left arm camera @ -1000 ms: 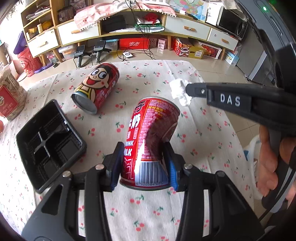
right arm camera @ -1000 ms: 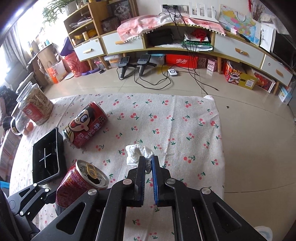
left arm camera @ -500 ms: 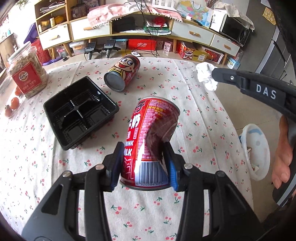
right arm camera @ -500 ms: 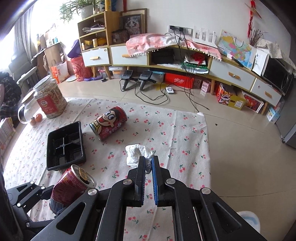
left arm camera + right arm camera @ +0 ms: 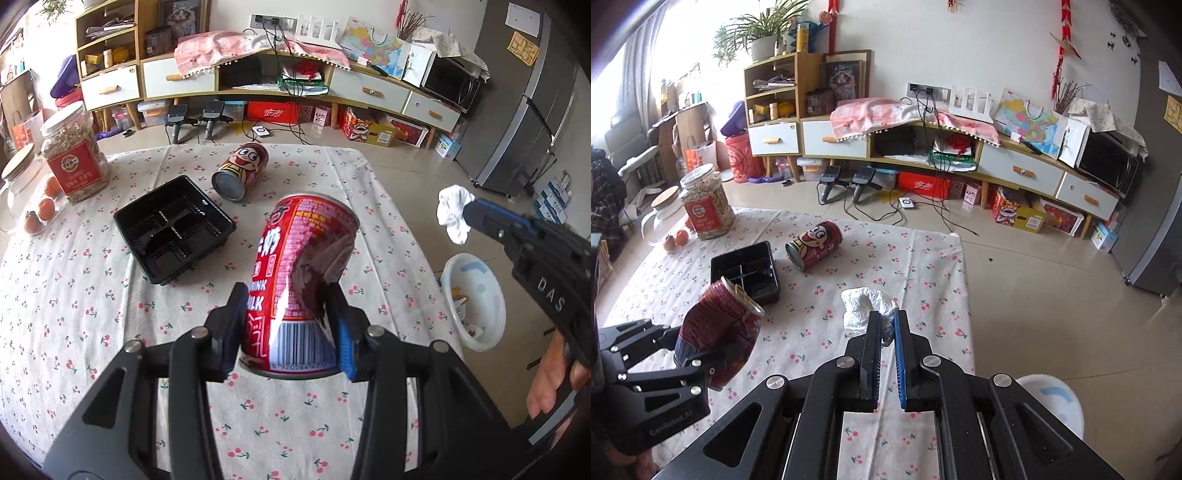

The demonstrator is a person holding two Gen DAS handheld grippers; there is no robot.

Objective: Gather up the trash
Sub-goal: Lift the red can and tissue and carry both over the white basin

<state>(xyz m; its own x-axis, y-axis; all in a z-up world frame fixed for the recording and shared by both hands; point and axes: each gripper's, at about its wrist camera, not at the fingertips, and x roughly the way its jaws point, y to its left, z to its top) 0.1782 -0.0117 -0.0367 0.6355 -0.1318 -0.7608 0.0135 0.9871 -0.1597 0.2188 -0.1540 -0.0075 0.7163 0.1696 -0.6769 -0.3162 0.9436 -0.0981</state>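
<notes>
1. You carry a dented can (image 5: 303, 280) in the left gripper (image 5: 290, 321), pinched across its lower body, lifted off the table (image 5: 74, 295), mouth tilted away from you. From the right wrist view the can (image 5: 720, 332) hangs over the near left part of the cloth.
2. Your right gripper (image 5: 884, 332) pinches a tissue (image 5: 866, 308) at the fingertips only; most of the wad sticks out past the tips. From the left wrist view the tissue (image 5: 454, 212) is already beyond the table edge, up above the bin (image 5: 476, 295).
3. The bin sits on the floor just beside the table's right edge, some trash already inside.
4. Step in hand, as I read it: drop both into the bin. Tissue first, since it's closest.
5. Bring the right gripper lower and over the bin mouth before you release; tissue is light and may drift or cling to a pad.
6. Then swing the can over the rim, tip it mouth-up in case liquid is left, and release low so it doesn't bounce out.
7. Keep the two grippers apart over the bin; the opening looks narrow for both.
8. Left on the table: second can (image 5: 240, 171) lying on its side, black tray (image 5: 173, 232) beside it. Jar (image 5: 74, 155) and fruit at the far left look like non-trash.
</notes>
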